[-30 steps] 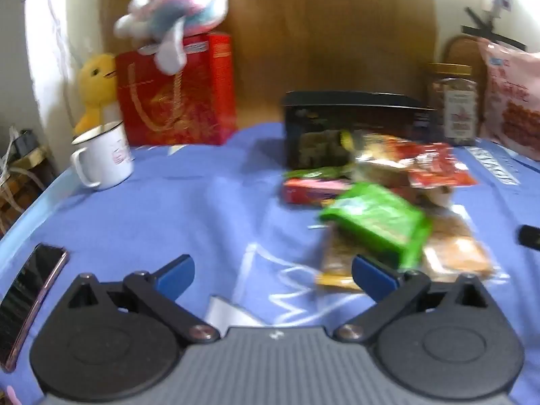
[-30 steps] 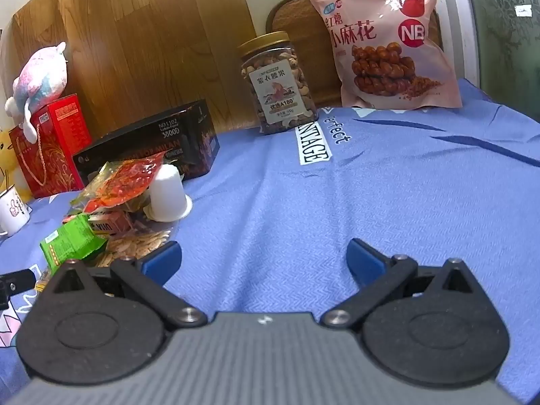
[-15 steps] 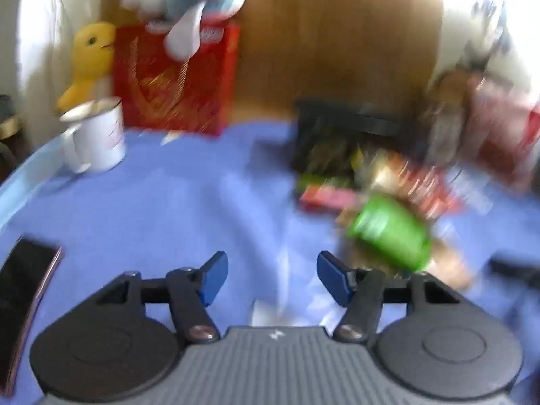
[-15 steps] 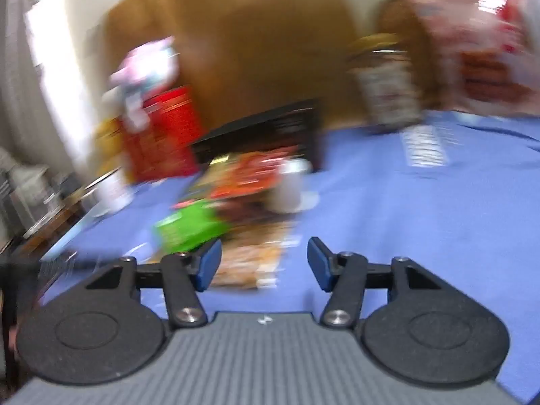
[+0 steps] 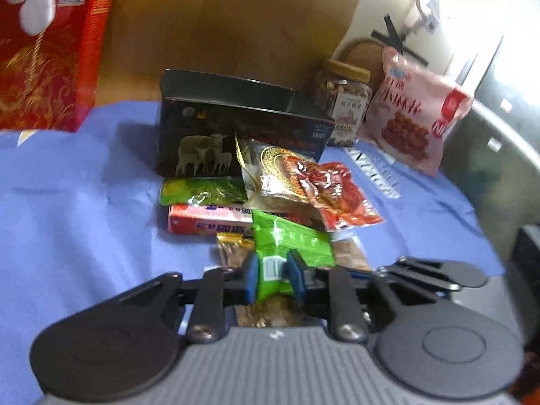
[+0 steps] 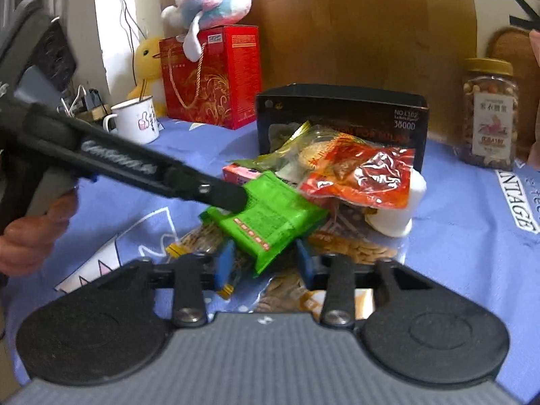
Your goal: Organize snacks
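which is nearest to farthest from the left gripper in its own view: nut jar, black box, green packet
1. Green packet, between the left gripper pads.
2. Black box, behind the snack pile, centre.
3. Nut jar, back right by the wall.

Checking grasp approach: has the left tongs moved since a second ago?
Yes. The left tongs, closing, swung right from the mug side to the snack pile and now pinch the green packet.

Wooden panel behind, pale wall, blue tablecloth, bright daylight, perhaps a window, at right
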`<state>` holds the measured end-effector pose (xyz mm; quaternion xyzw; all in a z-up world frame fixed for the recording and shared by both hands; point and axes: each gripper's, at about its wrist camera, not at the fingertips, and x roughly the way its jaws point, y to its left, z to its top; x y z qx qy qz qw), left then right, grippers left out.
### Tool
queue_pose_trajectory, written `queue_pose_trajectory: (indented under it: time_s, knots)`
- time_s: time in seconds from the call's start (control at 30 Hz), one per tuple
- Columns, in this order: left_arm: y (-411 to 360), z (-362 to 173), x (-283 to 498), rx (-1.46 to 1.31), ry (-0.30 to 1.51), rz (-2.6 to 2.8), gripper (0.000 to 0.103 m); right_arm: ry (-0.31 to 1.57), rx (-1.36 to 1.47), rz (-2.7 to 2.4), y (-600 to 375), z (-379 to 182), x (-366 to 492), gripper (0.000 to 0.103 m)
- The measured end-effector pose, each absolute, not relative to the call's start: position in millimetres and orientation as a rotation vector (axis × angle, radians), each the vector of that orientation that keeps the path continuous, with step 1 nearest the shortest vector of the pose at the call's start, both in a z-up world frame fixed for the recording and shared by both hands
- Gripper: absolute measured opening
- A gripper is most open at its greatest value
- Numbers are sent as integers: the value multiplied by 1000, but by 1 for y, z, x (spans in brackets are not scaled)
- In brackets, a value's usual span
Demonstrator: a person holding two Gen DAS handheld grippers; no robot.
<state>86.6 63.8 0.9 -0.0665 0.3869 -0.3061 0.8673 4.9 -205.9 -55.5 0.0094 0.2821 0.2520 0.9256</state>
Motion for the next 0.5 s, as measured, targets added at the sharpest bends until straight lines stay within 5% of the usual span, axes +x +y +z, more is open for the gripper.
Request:
queue_pose_trajectory:
  time_s: [0.2,0.5]
  knots:
    - [73,53,79,-165,674,-627,18,456,55,536,-208,-22,-2,34]
    - [27,77,204,-169,602,-577,18,463,79,456,-222,9,121,34]
